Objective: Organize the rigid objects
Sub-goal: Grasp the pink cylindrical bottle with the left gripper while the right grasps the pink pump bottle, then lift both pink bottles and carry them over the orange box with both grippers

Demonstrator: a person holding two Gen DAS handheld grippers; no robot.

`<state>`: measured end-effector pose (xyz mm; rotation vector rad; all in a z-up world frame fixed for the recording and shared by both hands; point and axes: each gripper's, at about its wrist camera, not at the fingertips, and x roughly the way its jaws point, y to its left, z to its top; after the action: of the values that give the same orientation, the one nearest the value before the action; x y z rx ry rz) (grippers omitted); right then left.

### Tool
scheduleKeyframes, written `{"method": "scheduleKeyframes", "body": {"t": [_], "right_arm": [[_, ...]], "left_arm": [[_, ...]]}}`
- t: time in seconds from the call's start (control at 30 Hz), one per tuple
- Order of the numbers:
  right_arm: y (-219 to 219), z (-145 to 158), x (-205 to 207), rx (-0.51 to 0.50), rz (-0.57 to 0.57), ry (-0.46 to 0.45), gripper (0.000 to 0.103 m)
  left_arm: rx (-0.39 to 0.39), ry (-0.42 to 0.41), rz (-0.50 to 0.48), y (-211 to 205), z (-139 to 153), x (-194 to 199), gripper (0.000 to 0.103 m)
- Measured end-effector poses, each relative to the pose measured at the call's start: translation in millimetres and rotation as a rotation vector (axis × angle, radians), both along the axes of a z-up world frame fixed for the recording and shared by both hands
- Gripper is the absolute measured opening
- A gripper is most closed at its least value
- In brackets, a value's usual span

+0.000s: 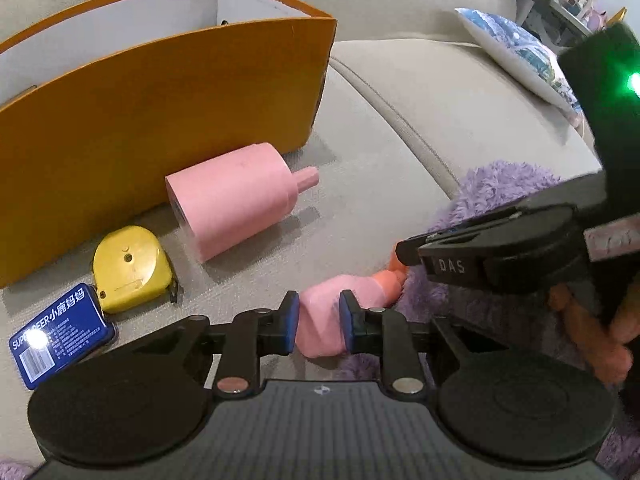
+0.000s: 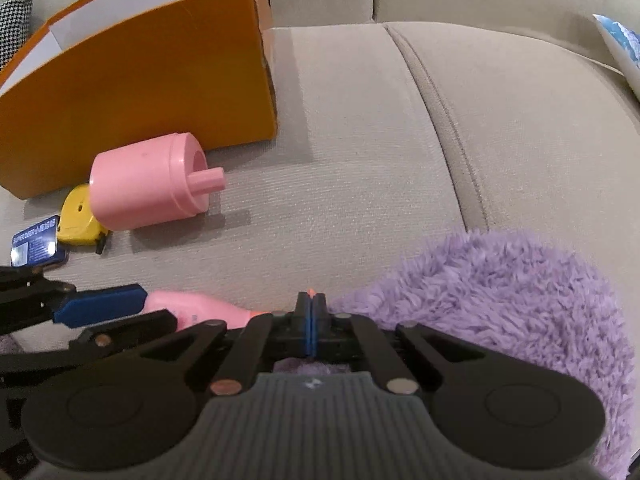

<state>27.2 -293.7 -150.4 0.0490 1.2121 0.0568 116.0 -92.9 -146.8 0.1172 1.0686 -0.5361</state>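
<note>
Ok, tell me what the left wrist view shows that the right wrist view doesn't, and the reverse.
Only the left wrist view shows the left gripper closed on the small pink bottle across its body, and a person's hand behind the right gripper.

Only the right wrist view shows the right gripper's jaws fully shut, and a checked cushion.

Both show the orange box, pink cylinder, yellow tape measure, blue tin and purple fleece.

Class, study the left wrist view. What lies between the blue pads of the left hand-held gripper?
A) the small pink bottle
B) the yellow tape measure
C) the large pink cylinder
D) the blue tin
A: the left hand-held gripper has the small pink bottle between its pads, while the tape measure lies apart by the orange box.
</note>
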Motion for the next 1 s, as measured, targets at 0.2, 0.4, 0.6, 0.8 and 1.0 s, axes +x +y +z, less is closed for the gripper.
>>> {"method": "scheduleKeyframes", "body": {"t": [0.2, 0.4, 0.6, 0.8, 1.0], "right_arm": [[10, 6, 6, 0.018, 0.048, 0.028, 0.039], [13, 1, 13, -0.039, 0.048, 0.044, 0.035], [19, -8, 18, -0.074, 0.103, 0.019, 0.005], [23, 8, 29, -0.031, 0.156, -0.077, 0.007], [24, 18, 49, -0.048, 0.210, -0.166, 0.007]], "left_arm": [[-0.031, 0.013, 0.009, 6, -1, 1, 0.025], [-0.059, 0.020, 0.017, 11, -4, 1, 0.025], [-0.042, -0.007, 0.009, 14, 0, -2, 0.025], [-0.002, -0.139, 0.013, 31, 18, 3, 0.025], [0.164, -0.313, -0.200, 13, 31, 7, 0.050]]}}
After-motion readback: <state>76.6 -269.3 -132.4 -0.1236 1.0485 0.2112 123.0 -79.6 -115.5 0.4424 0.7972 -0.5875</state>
